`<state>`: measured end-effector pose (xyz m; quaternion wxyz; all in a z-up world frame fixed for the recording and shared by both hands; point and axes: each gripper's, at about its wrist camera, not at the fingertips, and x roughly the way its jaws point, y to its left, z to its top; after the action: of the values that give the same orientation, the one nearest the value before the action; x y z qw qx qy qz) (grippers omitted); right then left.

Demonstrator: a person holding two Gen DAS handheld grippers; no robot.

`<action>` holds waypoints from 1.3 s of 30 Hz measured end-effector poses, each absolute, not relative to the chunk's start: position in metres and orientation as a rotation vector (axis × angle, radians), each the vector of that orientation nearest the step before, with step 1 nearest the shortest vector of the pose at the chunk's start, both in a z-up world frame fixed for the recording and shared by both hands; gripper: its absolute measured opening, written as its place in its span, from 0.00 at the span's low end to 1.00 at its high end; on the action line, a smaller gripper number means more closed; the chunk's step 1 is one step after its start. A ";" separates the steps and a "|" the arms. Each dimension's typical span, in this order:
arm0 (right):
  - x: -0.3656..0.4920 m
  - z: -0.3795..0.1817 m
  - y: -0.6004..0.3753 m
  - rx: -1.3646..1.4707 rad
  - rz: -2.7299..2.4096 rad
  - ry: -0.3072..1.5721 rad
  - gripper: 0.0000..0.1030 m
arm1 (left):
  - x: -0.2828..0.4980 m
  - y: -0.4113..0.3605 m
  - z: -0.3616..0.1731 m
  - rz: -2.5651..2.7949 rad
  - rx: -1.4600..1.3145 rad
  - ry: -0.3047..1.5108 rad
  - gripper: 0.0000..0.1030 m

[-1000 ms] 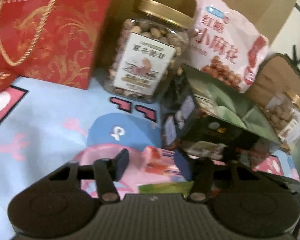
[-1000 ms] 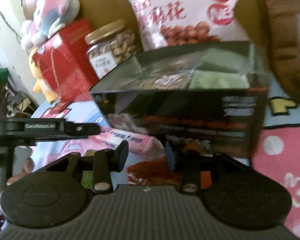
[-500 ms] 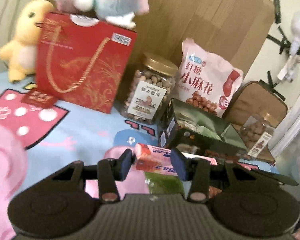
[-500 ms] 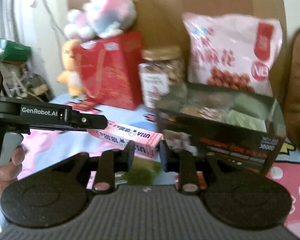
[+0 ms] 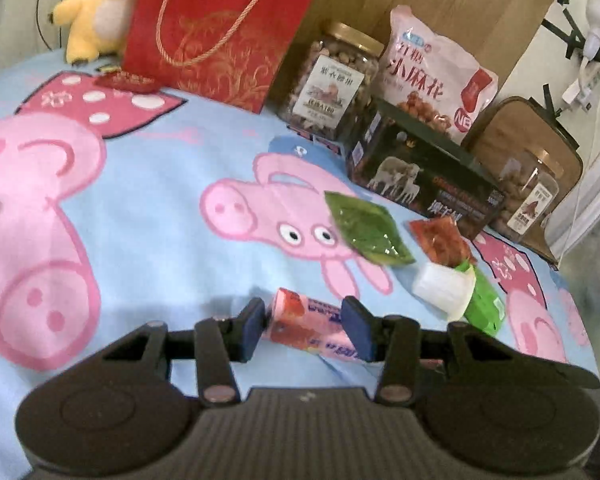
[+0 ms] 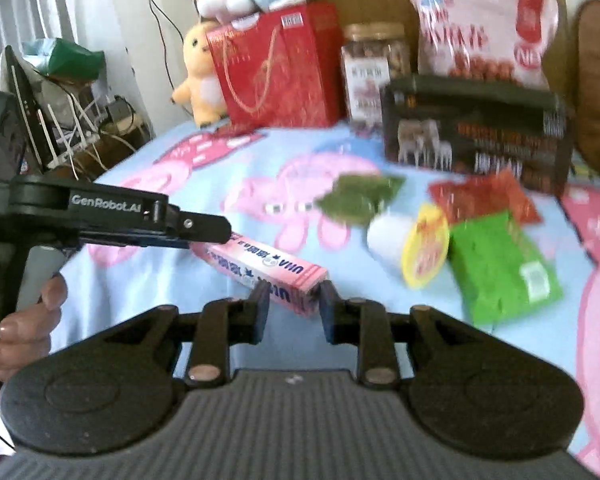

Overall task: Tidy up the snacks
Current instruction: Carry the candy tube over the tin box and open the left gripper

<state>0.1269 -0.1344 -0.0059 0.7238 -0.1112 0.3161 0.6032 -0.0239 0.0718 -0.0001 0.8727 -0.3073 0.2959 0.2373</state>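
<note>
A long pink UHA candy box [image 6: 260,266] is held above the blue pig-print cloth by both grippers. My left gripper [image 5: 304,326] is shut on one end of the pink box [image 5: 312,326]. My right gripper [image 6: 292,304] is shut on the other end. The left gripper's body [image 6: 112,216] shows at the left in the right wrist view. The open dark snack box [image 5: 424,176] stands at the back right, also seen in the right wrist view [image 6: 476,128]. Loose snacks lie before it: a dark green packet [image 5: 366,234], a red packet [image 5: 440,238], a white cup [image 5: 444,290] and a bright green packet [image 6: 504,266].
Along the back stand a red gift bag [image 5: 220,32], a nut jar [image 5: 336,80], a pink snack bag [image 5: 436,80], a brown case [image 5: 536,140] with a second jar [image 5: 528,196], and a yellow plush [image 5: 96,8]. The cloth's left edge drops off beside cluttered cables [image 6: 80,120].
Both grippers have pulled back and up from the dark snack box with the pink box held between them. The loose packets on the cloth have come into view.
</note>
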 end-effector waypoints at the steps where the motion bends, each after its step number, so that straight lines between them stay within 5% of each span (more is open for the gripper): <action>1: 0.126 -0.008 -0.137 -0.231 1.339 0.709 0.38 | -0.025 0.072 0.000 0.494 -0.646 0.620 0.42; 14: 0.117 -0.014 -0.139 -0.239 1.357 0.678 0.47 | -0.028 0.073 -0.002 0.449 -0.633 0.633 0.45; 18: 0.119 -0.011 -0.137 -0.244 1.325 0.685 0.31 | -0.024 0.072 0.009 0.469 -0.633 0.627 0.43; 22: 0.137 0.013 -0.146 -0.142 1.337 0.652 0.29 | -0.014 0.071 0.045 0.425 -0.599 0.553 0.43; 31: 0.216 0.063 -0.140 -0.060 1.212 0.473 0.29 | 0.108 0.080 0.102 0.336 -0.449 0.490 0.43; 39: 0.301 0.052 -0.102 -0.048 1.076 0.496 0.31 | 0.214 0.100 0.073 0.366 -0.390 0.588 0.43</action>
<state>0.3013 -0.1024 0.0523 0.8293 -0.0224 0.2339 0.5069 0.2138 0.0997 0.0731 0.9220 -0.1901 0.2865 0.1780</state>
